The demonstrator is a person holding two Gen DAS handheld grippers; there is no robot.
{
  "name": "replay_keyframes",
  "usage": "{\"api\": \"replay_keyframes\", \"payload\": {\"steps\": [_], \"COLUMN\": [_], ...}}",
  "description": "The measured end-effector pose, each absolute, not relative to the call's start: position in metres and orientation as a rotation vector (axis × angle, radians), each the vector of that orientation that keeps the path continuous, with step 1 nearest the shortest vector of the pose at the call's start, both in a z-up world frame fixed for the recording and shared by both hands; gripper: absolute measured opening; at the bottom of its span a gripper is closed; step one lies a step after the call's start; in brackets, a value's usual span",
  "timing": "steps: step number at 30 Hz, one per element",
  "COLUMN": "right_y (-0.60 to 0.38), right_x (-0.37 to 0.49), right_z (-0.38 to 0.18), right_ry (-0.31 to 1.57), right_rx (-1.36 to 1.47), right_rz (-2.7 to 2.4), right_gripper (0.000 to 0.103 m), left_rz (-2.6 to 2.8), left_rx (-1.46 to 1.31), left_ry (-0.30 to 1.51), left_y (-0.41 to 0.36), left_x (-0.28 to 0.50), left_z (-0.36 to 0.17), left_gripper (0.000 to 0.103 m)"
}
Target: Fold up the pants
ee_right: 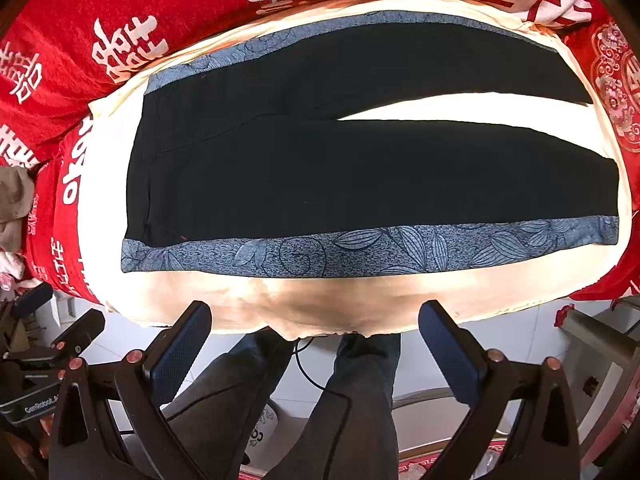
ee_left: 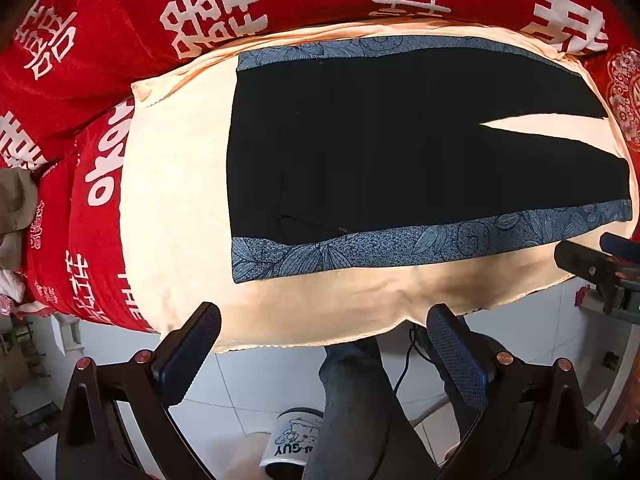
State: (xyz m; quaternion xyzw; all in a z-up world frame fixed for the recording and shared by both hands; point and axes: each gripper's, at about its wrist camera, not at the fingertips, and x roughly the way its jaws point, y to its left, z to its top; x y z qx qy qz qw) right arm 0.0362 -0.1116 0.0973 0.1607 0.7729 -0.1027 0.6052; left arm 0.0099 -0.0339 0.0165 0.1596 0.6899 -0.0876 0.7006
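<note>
Black pants (ee_left: 380, 152) with blue leaf-patterned side stripes (ee_left: 400, 246) lie flat on a cream cloth (ee_left: 172, 200), waistband to the left, legs spread to the right. They also show in the right wrist view (ee_right: 340, 176). My left gripper (ee_left: 324, 316) is open and empty, hovering off the cloth's near edge, apart from the pants. My right gripper (ee_right: 316, 312) is open and empty, also off the near edge. The right gripper's body shows at the right edge of the left wrist view (ee_left: 600, 268); the left gripper's body shows at the lower left of the right wrist view (ee_right: 40, 360).
A red blanket with white characters (ee_left: 120, 20) lies under and around the cream cloth. Below the near edge are a white tiled floor (ee_left: 248, 380), the person's jeans-clad legs (ee_right: 360, 400), a black cable and a printed white cup (ee_left: 292, 440).
</note>
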Motion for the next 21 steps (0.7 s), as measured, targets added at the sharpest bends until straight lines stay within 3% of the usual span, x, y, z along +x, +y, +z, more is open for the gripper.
{"api": "replay_keyframes", "payload": {"steps": [21], "right_y": [-0.137], "right_x": [0.035], "right_z": [0.094], "right_ry": [1.836], "right_rx": [0.348], "right_rz": [-0.069], "right_gripper": [0.103], "left_rz": [-0.013], "left_rx": [0.176], "left_ry": [1.581], "left_y": [-0.041], "left_x": [-0.005], "left_z": [0.011], "left_gripper": [0.103]}}
